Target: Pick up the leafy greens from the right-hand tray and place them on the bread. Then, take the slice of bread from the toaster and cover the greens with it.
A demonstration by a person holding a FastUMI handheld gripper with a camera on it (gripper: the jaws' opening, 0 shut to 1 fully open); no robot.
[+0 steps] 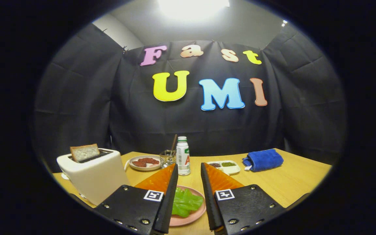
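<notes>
The tongs (189, 169) are held released above the greens (185, 203) on the plate (191, 219), seemingly lined up with them; bread (84, 152) stands in the toaster (93, 178).

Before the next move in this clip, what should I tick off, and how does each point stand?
1. Greens lie on the pink plate between the fingers: ok.
2. Bread under the greens: cannot tell.
3. Gripper open, holding nothing: ok.
4. Bread slice sticks up out of the toaster, ready to take: ok.
5. Bottle and glass stand just beyond the fingertips, apart from the toaster: ok.
</notes>
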